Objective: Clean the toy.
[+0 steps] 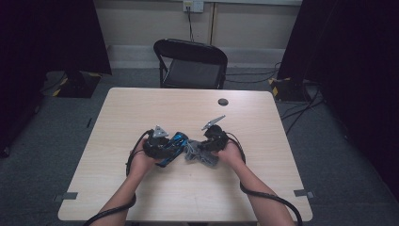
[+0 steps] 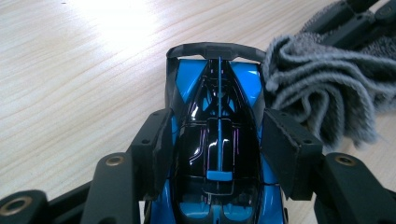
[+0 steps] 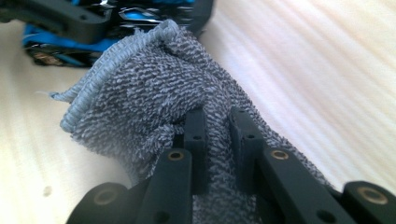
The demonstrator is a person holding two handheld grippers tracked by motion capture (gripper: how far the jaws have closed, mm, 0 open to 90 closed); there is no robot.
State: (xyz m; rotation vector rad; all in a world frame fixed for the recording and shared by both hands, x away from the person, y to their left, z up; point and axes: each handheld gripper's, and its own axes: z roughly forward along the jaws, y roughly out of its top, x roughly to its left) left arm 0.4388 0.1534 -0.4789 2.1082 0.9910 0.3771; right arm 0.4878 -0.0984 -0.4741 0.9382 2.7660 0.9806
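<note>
A blue and black toy race car (image 2: 219, 140) sits between the jaws of my left gripper (image 2: 215, 144), which is shut on its body; from above the car (image 1: 173, 146) lies at the table's middle beside that gripper (image 1: 162, 147). My right gripper (image 3: 218, 140) is shut on a bunched grey towel cloth (image 3: 154, 88). The cloth (image 2: 317, 93) presses against the car's rear end. In the high view the cloth (image 1: 193, 150) hangs between the two grippers, with the right gripper (image 1: 207, 149) just to its right.
The light wooden table (image 1: 188, 188) carries a small dark round disc (image 1: 223, 101) near its far edge. A black folding chair (image 1: 190, 63) stands behind the table. Cables trail from both grippers off the near edge.
</note>
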